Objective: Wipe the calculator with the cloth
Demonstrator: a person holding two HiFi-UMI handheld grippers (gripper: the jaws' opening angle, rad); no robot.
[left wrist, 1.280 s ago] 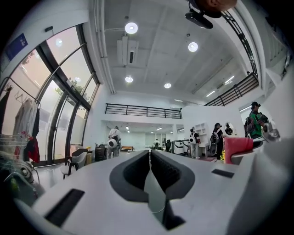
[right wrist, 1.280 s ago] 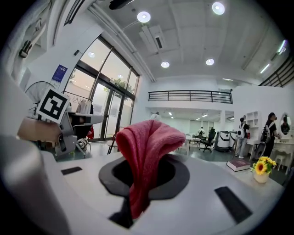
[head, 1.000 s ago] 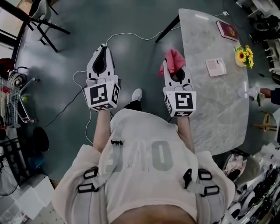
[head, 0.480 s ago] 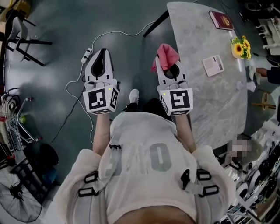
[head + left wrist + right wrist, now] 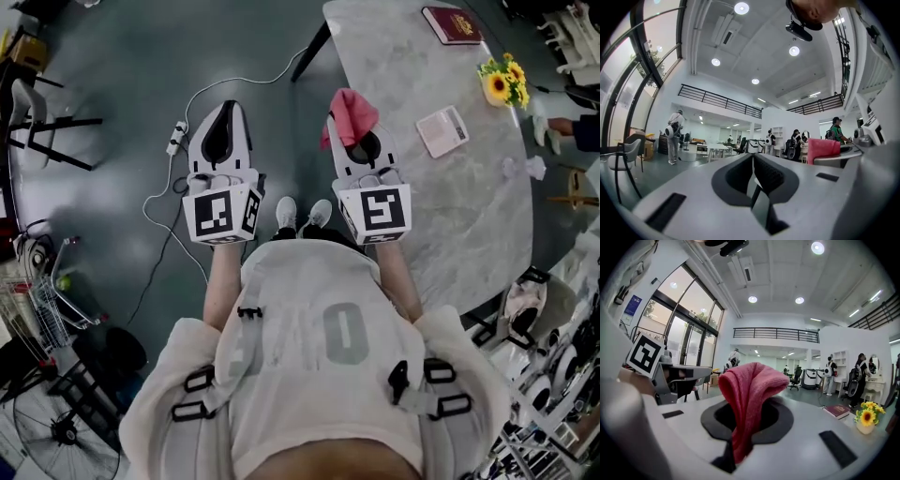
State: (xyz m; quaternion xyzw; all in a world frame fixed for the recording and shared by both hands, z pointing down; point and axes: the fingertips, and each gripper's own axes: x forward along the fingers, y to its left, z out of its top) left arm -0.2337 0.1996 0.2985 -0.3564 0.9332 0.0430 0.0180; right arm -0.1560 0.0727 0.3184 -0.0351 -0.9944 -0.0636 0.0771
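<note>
The calculator (image 5: pixel 442 131), pale with a pink-tinted face, lies flat on the grey marble table (image 5: pixel 450 216) at the upper right of the head view. My right gripper (image 5: pixel 352 131) hangs by the table's left edge, well left of the calculator, shut on a pink cloth (image 5: pixel 351 114). In the right gripper view the cloth (image 5: pixel 750 390) stands up in a folded bunch out of the right gripper (image 5: pixel 740 427). My left gripper (image 5: pixel 223 111) is held over the floor, shut with nothing in it. The left gripper view shows the left gripper (image 5: pixel 753 161) with its jaws together.
A dark red book (image 5: pixel 452 25) and a small vase of yellow flowers (image 5: pixel 500 82) sit at the table's far end, crumpled paper (image 5: pixel 534 167) near its right edge. A power strip and cable (image 5: pixel 175 139) lie on the floor; chairs (image 5: pixel 37 103) and a fan (image 5: pixel 56 436) stand left. People stand far off.
Both grippers have travelled with the person alongside the table; the table and calculator have slid left and down in the head view. The cloth stays in the right gripper.
</note>
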